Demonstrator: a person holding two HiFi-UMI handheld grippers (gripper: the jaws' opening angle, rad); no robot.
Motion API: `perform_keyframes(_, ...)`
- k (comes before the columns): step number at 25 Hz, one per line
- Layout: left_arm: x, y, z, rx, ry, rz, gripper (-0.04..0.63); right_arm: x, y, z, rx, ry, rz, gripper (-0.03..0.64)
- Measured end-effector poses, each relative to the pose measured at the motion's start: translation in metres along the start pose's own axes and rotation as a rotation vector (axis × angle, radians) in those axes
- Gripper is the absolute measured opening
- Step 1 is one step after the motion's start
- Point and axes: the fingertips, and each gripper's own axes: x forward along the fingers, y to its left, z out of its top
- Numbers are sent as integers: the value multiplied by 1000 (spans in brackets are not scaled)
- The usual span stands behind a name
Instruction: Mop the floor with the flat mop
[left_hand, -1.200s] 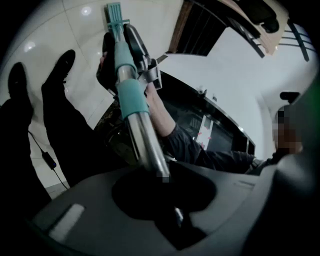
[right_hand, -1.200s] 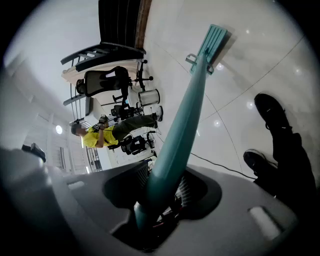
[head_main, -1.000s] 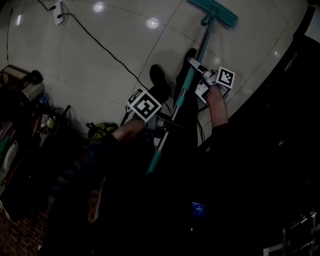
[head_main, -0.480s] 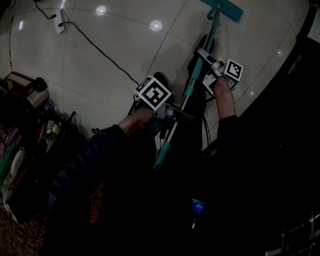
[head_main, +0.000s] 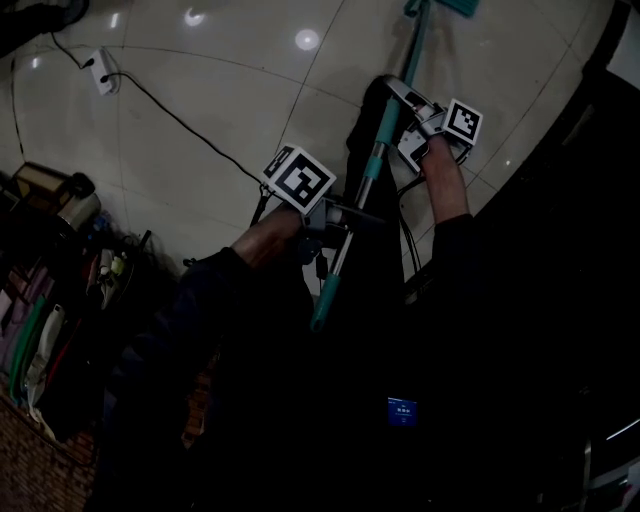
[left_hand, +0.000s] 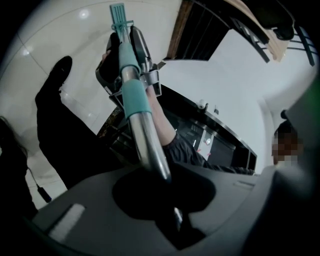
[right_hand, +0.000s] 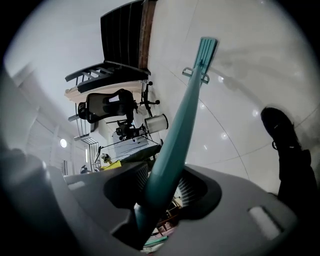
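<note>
Flat mop (head_main: 372, 165) slanting over the tiled floor (head_main: 200, 100), left gripper (head_main: 338, 215) jaws clamped on its metal shaft near the upper end, right gripper (head_main: 398, 98) jaws clamped on its teal section nearer the head, black shoe (right_hand: 280, 127) beside the shaft

Glossy white floor tiles (head_main: 200, 100) are reflecting ceiling lights (head_main: 307, 39). A black cable (head_main: 190, 135) is running from a white power strip (head_main: 100, 72) across them. Clutter (head_main: 50, 300) is lying along the left edge. A black office chair (right_hand: 107, 106) is standing below a dark slatted structure (right_hand: 125, 30).
</note>
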Motion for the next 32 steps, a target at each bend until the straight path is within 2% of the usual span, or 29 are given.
perform_keyframes(3,29,-39,65,-8,-40,-13,81,-3,33,69,8,-1,2,183)
perform_keyframes(5,38,-54,88,-7,-59,-26,80,-2,44,94,2,4,-6,183)
perform_keyframes(13,39,-45,89,28,-87,-35,80,-1,42,95,-50,22,-23,183)
perform_keyframes(18,40,-42,87,57,-46,10,78,2,53,95,-86,63,4,183)
perform_keyframes(23,39,-38,85,52,-37,26,80,2,49,92,-70,83,34,183)
perform_keyframes(25,37,-34,56,50,-28,30,81,-8,47,65,-67,76,41,184)
perform_keyframes(29,21,2,-59,58,8,57,81,-34,24,-46,-65,64,49,184)
perform_keyframes(32,15,11,-82,48,22,69,83,-36,14,-72,-53,75,49,183)
